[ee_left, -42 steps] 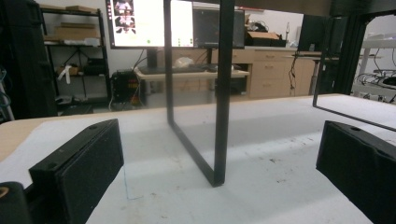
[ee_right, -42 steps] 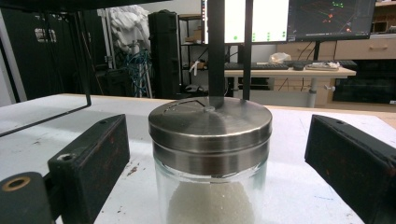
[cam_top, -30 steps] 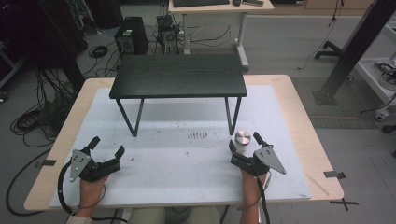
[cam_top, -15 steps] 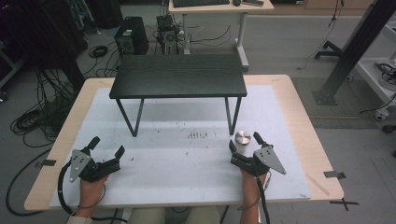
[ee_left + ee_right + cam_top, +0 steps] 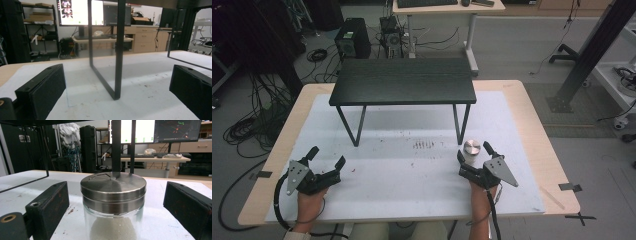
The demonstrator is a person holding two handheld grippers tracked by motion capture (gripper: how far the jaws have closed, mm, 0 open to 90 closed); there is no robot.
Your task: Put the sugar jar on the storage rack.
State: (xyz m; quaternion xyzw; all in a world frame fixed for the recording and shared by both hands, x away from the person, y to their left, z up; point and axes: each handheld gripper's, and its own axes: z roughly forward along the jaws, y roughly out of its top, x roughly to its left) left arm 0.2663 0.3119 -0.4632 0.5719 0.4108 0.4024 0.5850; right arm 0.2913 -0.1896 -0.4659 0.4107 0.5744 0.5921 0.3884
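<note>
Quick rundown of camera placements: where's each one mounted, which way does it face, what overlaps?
High view: above the person's side, facing forward and down on the white-topped table; both forearms, left tool, right tool.
Left gripper view: rides the left tool, looks level between open jaws at the small black metal-legged table.
Right gripper view: rides the right tool, open jaws flanking the steel-lidded glass jar.
Shared: the black table's legs show in all three.

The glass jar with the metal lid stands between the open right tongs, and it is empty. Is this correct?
Not quite. The glass jar does stand between the open right tongs, but it is not empty: the right gripper view shows white grains heaped inside it.
</note>
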